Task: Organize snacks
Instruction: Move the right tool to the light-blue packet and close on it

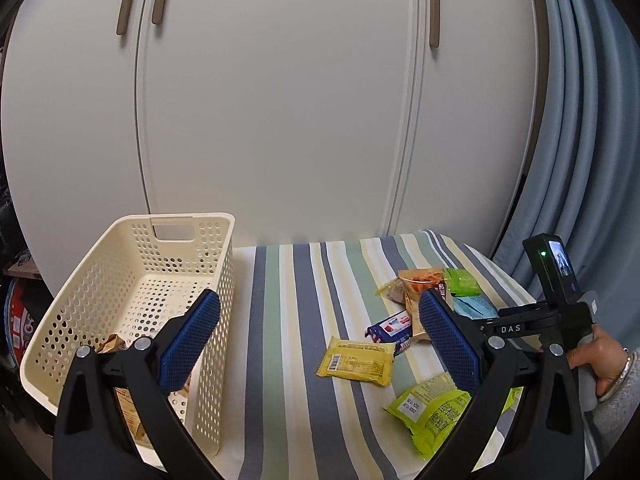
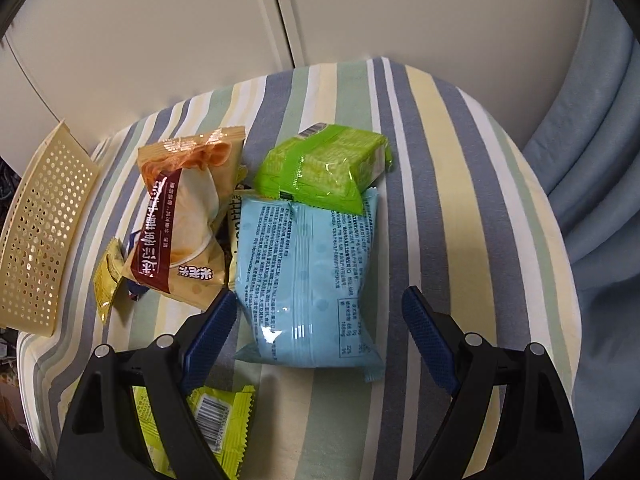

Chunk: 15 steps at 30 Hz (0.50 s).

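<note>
White cupboard doors stand behind a bench [image 1: 280, 280] covered in striped cloth, with a cream perforated basket [image 1: 132, 276] at its left end holding a few packets already. The left tongs [image 1: 320, 332] hang wide and empty between basket and snacks. The right tongs [image 2: 316, 320] are spread wide around the near end of the light blue packet [image 2: 308, 276], not yet closed on it. A green packet [image 2: 324, 168] lies overlapping the blue one's far end, so lifting could drag or tip it off. The glossy, puffy film may also slip from a shallow pinch, and the tan packet [image 2: 184, 216] just beside it could get nudged.
</note>
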Available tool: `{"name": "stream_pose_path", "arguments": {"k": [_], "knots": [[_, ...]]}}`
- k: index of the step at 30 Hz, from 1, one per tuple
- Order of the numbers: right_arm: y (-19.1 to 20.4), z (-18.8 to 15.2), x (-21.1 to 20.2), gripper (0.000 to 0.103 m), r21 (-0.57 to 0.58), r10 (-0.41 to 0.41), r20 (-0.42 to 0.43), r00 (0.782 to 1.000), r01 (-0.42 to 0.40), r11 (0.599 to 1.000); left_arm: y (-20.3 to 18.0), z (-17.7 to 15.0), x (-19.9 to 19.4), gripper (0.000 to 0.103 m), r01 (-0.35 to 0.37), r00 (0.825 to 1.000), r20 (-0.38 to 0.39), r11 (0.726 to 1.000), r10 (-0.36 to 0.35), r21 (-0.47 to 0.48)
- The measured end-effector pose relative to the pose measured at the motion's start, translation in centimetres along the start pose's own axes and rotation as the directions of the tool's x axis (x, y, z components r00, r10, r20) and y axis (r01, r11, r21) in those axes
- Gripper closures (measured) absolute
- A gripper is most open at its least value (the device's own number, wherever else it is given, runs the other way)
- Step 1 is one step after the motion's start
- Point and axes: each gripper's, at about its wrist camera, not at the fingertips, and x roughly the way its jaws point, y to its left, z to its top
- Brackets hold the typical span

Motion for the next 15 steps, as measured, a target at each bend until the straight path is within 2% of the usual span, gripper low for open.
{"name": "stream_pose_path", "arguments": {"k": [3,4,6,8,13,15], "knots": [[0.4,0.2,1.0,0.019,-0.023,-0.003,-0.043,0.999,0.002,1.000,-0.2,-0.2,0.2,0.002,-0.002,1.000,-0.012,1.000,0.002,0.008],[0.5,0.2,1.2,0.022,-0.025,-0.002,-0.051,0.999,0.001,1.000,-0.2,-0.3,0.3,0.002,-0.003,1.000,-0.016,1.000,0.003,0.012],[0.7,0.1,1.3,0.039,-0.040,-0.008,-0.055,0.998,0.006,0.999,-0.2,-0.4,0.4,0.002,-0.006,1.000,-0.022,1.000,0.007,0.017],[0.9,-0.1,1.0,0.047,-0.053,-0.020,-0.046,0.999,0.018,0.998,-0.3,-0.5,0.7,0.002,-0.011,1.000,-0.029,1.000,0.012,0.021],[0.1,-1.3,-0.9,0.050,-0.016,0.005,0.006,1.000,-0.005,1.000,-0.3,-0.8,1.6,0.002,-0.015,0.998,-0.061,1.000,0.016,0.016],[-0.2,-1.9,-2.1,0.050,-0.009,0.012,0.045,0.999,-0.012,1.000,-0.2,-0.9,2.2,0.002,0.008,0.996,-0.087,1.000,-0.009,-0.007]]}}
